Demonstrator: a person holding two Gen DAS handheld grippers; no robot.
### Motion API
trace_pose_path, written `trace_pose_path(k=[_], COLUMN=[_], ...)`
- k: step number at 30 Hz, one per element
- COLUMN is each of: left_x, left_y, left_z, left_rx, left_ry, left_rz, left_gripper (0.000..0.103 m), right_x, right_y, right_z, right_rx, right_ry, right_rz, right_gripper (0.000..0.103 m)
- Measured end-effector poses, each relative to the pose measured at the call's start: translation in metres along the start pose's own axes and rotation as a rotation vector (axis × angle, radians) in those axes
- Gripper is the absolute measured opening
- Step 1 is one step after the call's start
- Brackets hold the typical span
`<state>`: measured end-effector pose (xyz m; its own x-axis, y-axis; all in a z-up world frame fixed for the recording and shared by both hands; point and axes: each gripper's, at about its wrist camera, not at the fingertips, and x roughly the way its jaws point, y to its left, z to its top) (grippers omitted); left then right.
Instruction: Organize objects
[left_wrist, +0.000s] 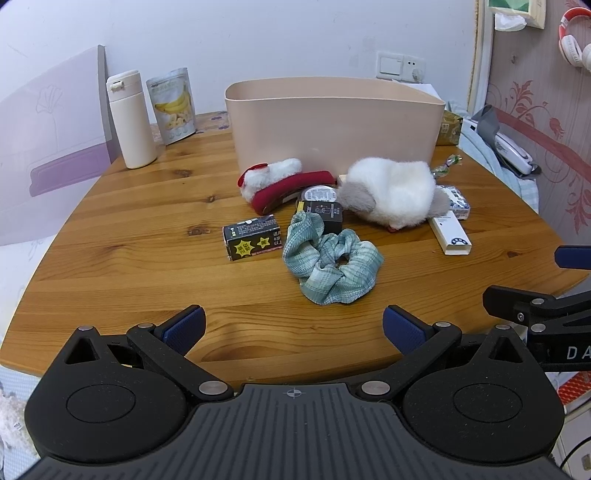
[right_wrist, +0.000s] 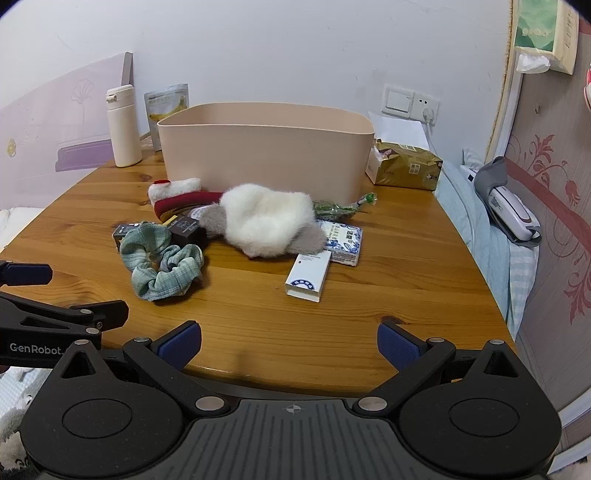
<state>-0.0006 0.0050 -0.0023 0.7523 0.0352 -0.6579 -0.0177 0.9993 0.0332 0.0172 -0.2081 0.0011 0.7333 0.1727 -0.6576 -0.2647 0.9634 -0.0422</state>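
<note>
A beige bin stands at the back of the wooden table. In front of it lie a red and white fluffy hair clip, a white furry plush, a green scrunchie, a black and yellow box, a small dark box, a white box and a blue patterned packet. My left gripper and right gripper are open and empty over the table's near edge.
A white bottle and a banana snack bag stand at the back left. A gold tissue pack sits right of the bin, a green wrapped candy in front of it. A bed with a device lies to the right.
</note>
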Motion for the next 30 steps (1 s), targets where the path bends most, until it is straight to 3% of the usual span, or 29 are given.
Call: trace_pose_path(k=[30], left_x=[0.0066], left_y=[-0.0003], left_z=[-0.0027], left_rx=[0.000], left_ry=[0.008], left_rz=[0.005], left_gripper=[0.103], right_x=[0.0058], right_y=[0.0020], right_z=[0.0010], right_rx=[-0.013], right_ry=[0.006], right_rz=[-0.005], right_gripper=[0.103])
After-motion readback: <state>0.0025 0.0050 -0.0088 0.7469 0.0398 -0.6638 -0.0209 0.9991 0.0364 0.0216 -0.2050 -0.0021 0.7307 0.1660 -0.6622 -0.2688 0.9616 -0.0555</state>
